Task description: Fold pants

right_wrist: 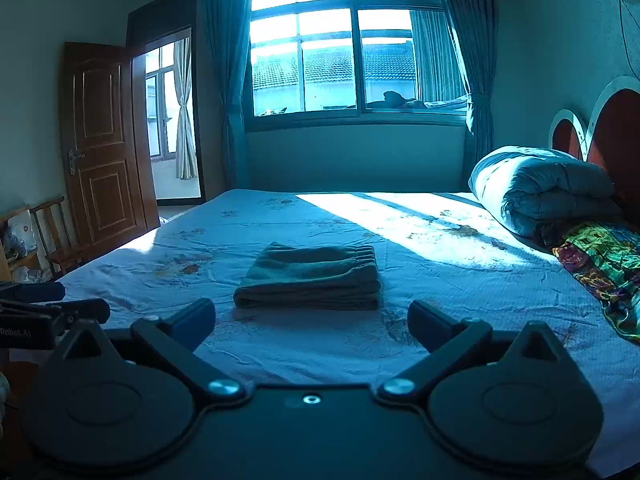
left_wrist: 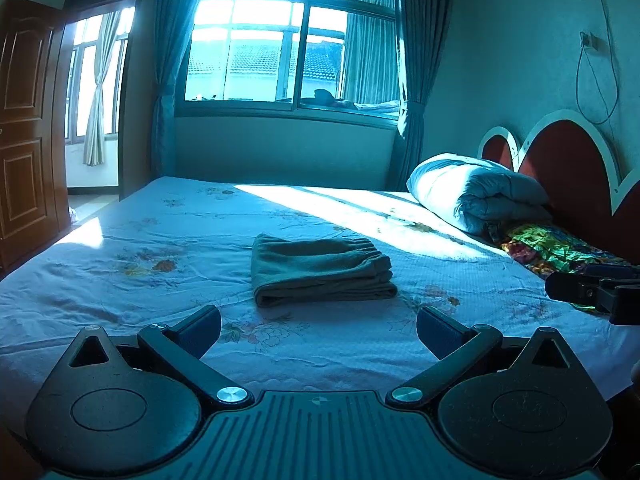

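The grey-green pants (left_wrist: 320, 270) lie folded into a compact rectangular stack in the middle of the bed (left_wrist: 120, 288), elastic waistband toward the far right. My left gripper (left_wrist: 318, 330) hovers a short way in front of the stack, open, nothing between its fingers. In the right wrist view the same folded pants (right_wrist: 310, 278) sit just beyond my right gripper (right_wrist: 312, 322), which is also open and empty. The right gripper's dark body shows at the right edge of the left view (left_wrist: 592, 290), and the left gripper's body at the left edge of the right view (right_wrist: 36, 314).
The floral bedsheet (right_wrist: 400, 352) is spread around the pants. A rolled quilt (left_wrist: 476, 194) and a colourful cloth (left_wrist: 556, 248) lie at the headboard (left_wrist: 568, 160) on the right. A wooden door (right_wrist: 104, 144) and a chair (right_wrist: 52, 236) stand to the left; a window (right_wrist: 352, 44) is behind.
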### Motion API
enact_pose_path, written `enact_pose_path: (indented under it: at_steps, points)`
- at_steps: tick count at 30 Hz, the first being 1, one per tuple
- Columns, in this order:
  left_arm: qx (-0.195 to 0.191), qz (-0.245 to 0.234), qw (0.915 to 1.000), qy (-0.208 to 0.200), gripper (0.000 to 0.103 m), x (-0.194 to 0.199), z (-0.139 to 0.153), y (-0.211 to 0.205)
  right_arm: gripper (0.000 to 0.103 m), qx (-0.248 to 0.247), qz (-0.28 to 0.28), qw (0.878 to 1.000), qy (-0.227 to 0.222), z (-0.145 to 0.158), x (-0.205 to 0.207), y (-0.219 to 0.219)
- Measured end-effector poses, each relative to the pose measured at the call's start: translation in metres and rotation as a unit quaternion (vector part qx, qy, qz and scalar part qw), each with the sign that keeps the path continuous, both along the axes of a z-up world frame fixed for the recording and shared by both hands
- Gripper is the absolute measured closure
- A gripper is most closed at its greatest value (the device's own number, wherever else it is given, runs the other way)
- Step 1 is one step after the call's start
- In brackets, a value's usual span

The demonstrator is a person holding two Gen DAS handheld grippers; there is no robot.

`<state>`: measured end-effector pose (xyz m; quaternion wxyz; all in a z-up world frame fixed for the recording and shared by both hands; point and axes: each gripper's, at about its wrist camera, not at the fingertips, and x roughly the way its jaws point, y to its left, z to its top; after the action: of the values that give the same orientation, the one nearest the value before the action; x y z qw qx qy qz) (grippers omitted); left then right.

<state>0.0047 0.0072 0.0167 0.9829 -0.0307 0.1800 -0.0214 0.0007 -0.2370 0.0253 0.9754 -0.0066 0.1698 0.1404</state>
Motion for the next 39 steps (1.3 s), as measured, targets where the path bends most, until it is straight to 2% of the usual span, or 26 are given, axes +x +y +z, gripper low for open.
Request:
enact_pose_path:
  at_steps: [39]
  points:
    - [-0.002, -0.018, 0.9998, -0.011, 0.000, -0.0048, 0.0019, -0.0041, 0.006, -0.002, -0.001, 1.000, -0.008, 0.0023, -0.0004, -0.0030]
